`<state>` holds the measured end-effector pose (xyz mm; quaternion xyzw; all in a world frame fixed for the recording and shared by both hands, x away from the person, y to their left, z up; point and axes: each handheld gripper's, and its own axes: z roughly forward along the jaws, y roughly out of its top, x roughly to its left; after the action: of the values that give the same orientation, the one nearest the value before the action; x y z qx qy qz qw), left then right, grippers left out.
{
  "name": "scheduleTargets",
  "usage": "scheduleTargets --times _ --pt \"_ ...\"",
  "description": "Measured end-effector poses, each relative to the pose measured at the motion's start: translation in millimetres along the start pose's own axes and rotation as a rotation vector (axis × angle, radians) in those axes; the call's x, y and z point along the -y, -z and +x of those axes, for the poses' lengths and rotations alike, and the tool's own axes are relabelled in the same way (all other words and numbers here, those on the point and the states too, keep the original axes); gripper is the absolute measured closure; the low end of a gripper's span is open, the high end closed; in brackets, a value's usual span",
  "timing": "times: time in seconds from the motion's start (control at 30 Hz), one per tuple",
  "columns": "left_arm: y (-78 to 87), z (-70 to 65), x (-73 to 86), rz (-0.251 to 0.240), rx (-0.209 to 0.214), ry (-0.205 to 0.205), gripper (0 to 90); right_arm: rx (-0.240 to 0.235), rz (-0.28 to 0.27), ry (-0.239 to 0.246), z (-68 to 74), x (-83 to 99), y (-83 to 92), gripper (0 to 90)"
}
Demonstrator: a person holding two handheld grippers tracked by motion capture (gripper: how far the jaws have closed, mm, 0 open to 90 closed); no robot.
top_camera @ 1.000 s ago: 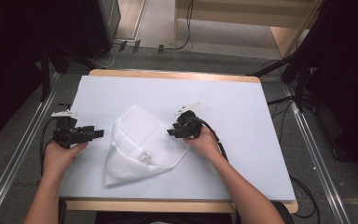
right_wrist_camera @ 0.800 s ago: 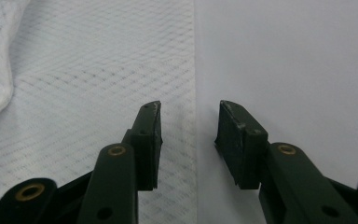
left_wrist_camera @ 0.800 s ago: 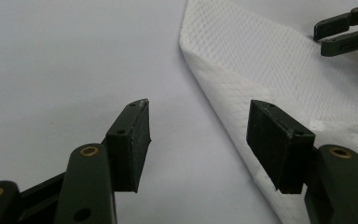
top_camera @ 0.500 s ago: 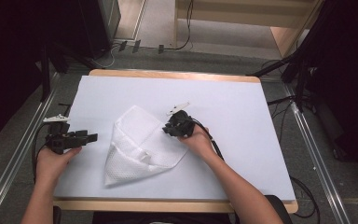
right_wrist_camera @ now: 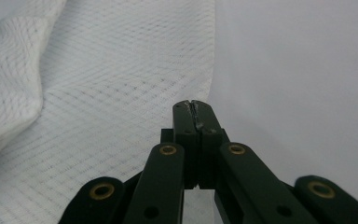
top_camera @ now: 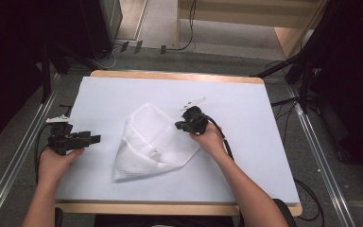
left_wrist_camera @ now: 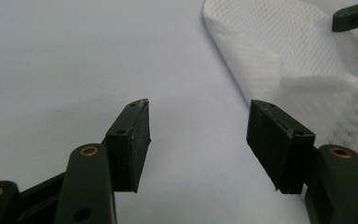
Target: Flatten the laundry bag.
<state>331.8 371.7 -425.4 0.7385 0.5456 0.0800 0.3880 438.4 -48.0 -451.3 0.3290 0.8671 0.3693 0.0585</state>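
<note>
A white mesh cloth (top_camera: 151, 142) lies crumpled in a rough triangle on the white-covered table (top_camera: 246, 104). My right gripper (top_camera: 179, 126) sits at the cloth's right edge, pointing left. In the right gripper view its jaws (right_wrist_camera: 196, 105) have just closed, pressed together over the cloth (right_wrist_camera: 98, 93), with a thin sliver of fabric between the pad tips. My left gripper (top_camera: 96, 138) rests at the table's left side, apart from the cloth. In the left gripper view it (left_wrist_camera: 198, 135) stands open with bare table between the pads. The cloth (left_wrist_camera: 284, 51) lies ahead to the right, and the other gripper's tip (left_wrist_camera: 354, 16) shows far off.
The wooden table edge (top_camera: 170, 208) shows at the front. Metal rails (top_camera: 19, 165) run along both sides. Cables (top_camera: 288, 101) trail off the right side, and dark equipment stands behind the table.
The right gripper reached left onto the cloth's edge, shut there, then drew slightly back to the right. The left gripper has stayed about where it was.
</note>
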Motion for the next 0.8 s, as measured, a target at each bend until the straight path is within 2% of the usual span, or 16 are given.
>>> scheduleTargets --times 0.13,0.2,0.27,0.3,0.33,0.37,0.4,0.47,0.5,0.53,0.6,0.7,0.73,0.8 --pt "-2.9 -2.5 -1.8 0.005 0.005 -0.007 40.3 0.024 -0.014 -0.033 -14.5 4.1 12.6 90.0" --pt "-5.0 -3.9 -3.3 0.008 0.011 -0.012 40.3 0.044 -0.024 -0.058 -29.7 9.5 24.4 90.0" --pt "-8.7 -6.5 -5.7 0.015 0.019 -0.023 40.3 0.061 -0.024 -0.083 -39.5 14.0 31.4 90.0" --pt "-8.7 -6.5 -5.7 0.015 0.019 -0.023 40.3 0.061 -0.024 -0.083 -39.5 14.0 31.4 90.0" --pt "-11.8 -9.0 -7.5 0.020 0.027 -0.026 40.3 0.071 -0.030 -0.108 -49.9 19.2 38.0 90.0" --pt "-11.8 -9.0 -7.5 0.020 0.027 -0.026 40.3 0.071 -0.030 -0.108 -49.9 19.2 38.0 90.0" --pt "-15.0 -11.3 -9.4 0.022 0.040 -0.031 40.3 0.082 -0.030 -0.134 -59.2 24.2 44.2 90.0" --pt "-16.4 -12.7 -10.6 0.026 0.047 -0.035 40.4 0.095 -0.036 -0.152 -68.3 29.1 48.3 90.0" --pt "-18.3 -14.5 -11.6 0.025 0.052 -0.036 40.4 0.095 -0.036 -0.152 -68.3 29.1 48.3 90.0" --pt "-22.5 -18.2 -14.2 0.032 0.062 -0.049 40.5 0.101 -0.036 -0.176 -76.0 33.6 49.8 90.0" --pt "-28.0 -23.0 -16.8 0.040 0.071 -0.062 40.7 0.097 -0.029 -0.201 -81.1 37.1 47.9 90.0" --pt "-33.3 -27.7 -19.1 0.053 0.080 -0.077 40.9 0.098 -0.014 -0.198 -81.8 38.6 43.8 90.0" --pt "-35.4 -29.9 -20.2 0.058 0.085 -0.083 41.4 0.107 -0.004 -0.194 -79.9 38.6 41.8 84.4" --pt "-38.8 -34.3 -22.2 0.059 0.094 -0.093 42.3 0.117 -0.019 -0.197 -79.5 38.8 44.5 77.8"
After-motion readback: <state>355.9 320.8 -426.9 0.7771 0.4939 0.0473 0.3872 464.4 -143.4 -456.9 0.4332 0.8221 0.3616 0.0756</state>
